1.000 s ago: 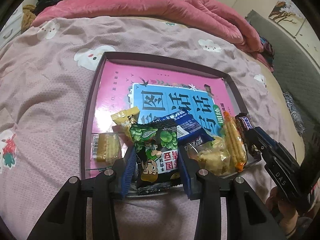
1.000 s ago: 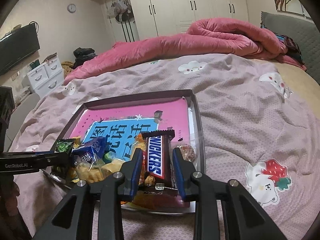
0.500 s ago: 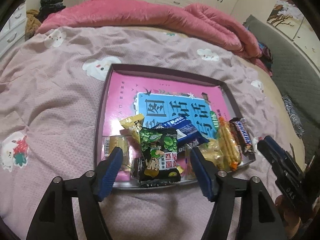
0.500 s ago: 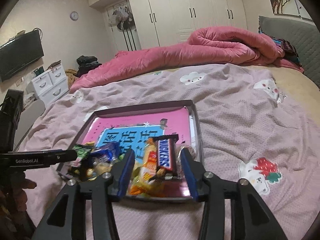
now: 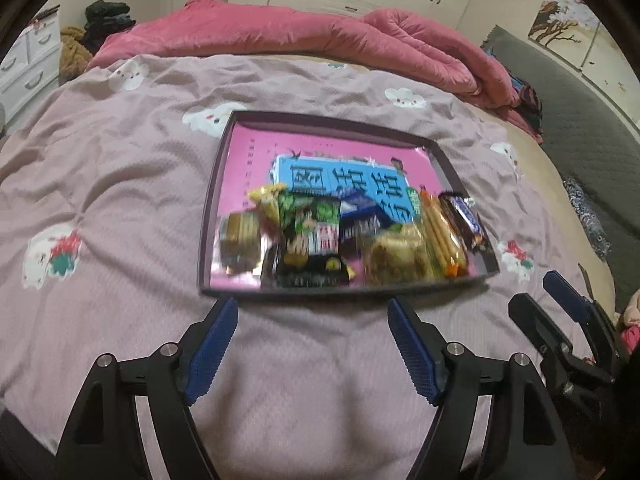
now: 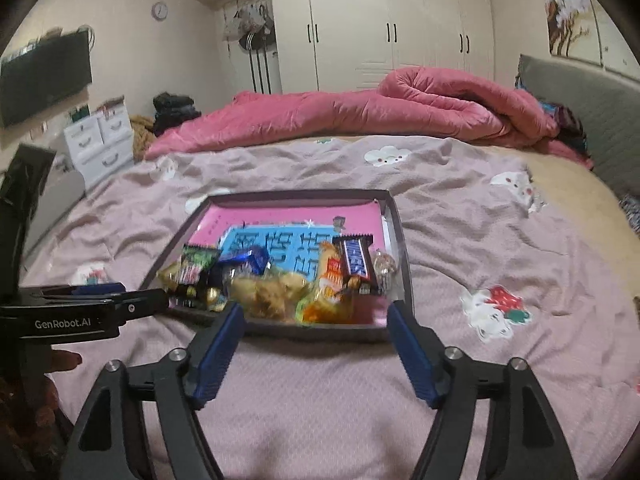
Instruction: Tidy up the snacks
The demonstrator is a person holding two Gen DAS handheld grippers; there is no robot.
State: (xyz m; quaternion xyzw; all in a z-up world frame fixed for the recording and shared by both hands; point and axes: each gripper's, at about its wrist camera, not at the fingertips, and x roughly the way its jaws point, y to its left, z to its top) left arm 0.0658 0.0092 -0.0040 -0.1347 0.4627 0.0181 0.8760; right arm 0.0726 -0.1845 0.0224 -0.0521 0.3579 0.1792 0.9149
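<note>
Opening, left gripper [image 5: 310, 346] with nothing between its jaws | right gripper [image 6: 314, 350] likewise spreading, empty, both over the bed [image 5: 120, 200] | snacks [image 5: 344, 232] heaped at near edge of tray [image 5: 208, 216]

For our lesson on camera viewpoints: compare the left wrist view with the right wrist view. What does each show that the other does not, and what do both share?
Only the left wrist view shows the square clear-wrapped cracker pack at the tray's left end.

Only the right wrist view shows the round wall clock, the dark wall-mounted television and the small clear-wrapped round sweet.

Both show the dark rectangular tray of snacks on the pink-grey bedsheet, the brown chocolate bar, the rolled red quilt, and each tool opening, nothing between its blue pads.
</note>
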